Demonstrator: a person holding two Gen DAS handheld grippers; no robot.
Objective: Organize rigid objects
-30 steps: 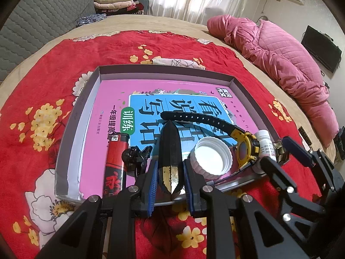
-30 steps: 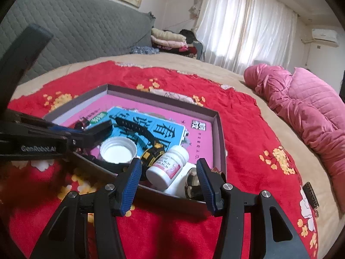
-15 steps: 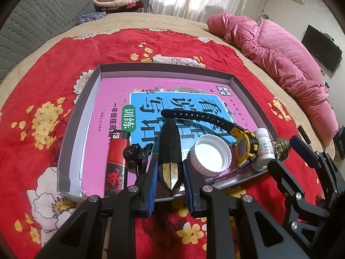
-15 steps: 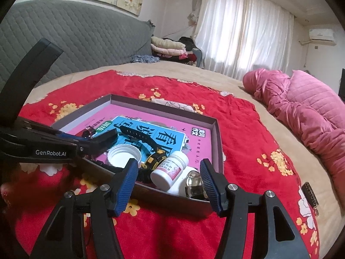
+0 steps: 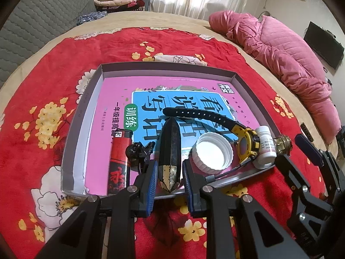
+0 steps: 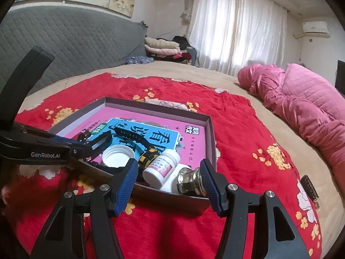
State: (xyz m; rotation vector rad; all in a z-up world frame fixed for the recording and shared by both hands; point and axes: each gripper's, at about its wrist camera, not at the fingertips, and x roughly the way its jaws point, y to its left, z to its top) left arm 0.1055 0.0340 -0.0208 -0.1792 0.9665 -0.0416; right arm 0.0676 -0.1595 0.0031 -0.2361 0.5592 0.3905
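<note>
This is a bedroom in a home. A wide bed (image 6: 237, 99) with a grey quilted headboard (image 6: 75, 43) carries a red flowered blanket (image 5: 64, 75) and a pink quilted duvet (image 6: 301, 108). Folded clothes (image 6: 161, 47) are stacked by white curtains (image 6: 237, 32), with an air conditioner (image 6: 314, 27) on the wall.
</note>
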